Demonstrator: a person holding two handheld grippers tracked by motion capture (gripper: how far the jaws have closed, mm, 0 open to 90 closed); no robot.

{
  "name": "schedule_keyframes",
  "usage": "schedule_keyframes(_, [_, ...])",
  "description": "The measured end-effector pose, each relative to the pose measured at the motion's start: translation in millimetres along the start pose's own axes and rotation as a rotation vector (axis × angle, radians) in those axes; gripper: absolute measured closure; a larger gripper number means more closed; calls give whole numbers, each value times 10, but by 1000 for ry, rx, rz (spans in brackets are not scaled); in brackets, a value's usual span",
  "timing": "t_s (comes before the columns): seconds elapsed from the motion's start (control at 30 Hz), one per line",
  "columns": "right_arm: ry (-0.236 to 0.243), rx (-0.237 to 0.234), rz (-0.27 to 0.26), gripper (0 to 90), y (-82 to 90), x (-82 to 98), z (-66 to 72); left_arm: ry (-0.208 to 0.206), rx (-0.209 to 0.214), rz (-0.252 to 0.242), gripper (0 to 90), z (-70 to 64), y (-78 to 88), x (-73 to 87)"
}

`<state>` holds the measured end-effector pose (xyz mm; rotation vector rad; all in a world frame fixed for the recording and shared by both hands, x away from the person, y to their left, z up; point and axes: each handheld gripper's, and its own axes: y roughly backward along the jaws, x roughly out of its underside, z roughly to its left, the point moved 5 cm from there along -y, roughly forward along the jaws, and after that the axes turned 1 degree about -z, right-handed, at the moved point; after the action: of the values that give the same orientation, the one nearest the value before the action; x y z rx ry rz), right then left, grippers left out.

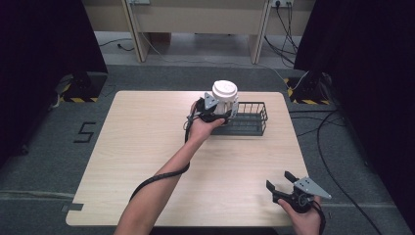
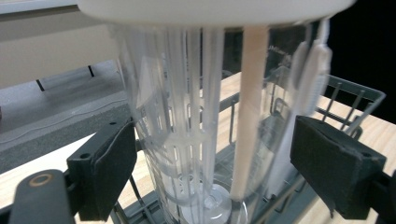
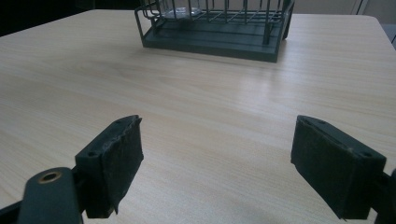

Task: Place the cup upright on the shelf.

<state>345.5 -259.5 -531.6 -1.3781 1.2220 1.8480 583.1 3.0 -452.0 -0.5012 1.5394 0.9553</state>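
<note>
A clear ribbed container [image 1: 225,95] with a white lid stands in the left end of a dark wire basket [image 1: 249,122] at the table's far middle. My left gripper [image 1: 226,111] is open, one jaw on each side of the container [image 2: 187,116], the pads [image 2: 112,172] close to its walls. Thin clear rods and a pale stick stand inside it. The basket's rim [image 2: 355,100] runs behind it. My right gripper [image 1: 279,179] is open and holds nothing near the table's front right edge. From there [image 3: 217,158] the basket [image 3: 219,39] lies ahead, with the container's base [image 3: 182,11] in it.
The light wooden table [image 1: 147,147] is bare to the left and front of the basket. The right half of the basket holds nothing. Cables [image 1: 337,142] trail on the grey floor to the right. A wooden bench [image 1: 195,19] stands beyond the table.
</note>
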Motion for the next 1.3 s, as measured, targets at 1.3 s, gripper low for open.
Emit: schedule_keyframes(1.3, [-3,5,3,173,-3,0,2,-47,50,-31,145,4,673,76])
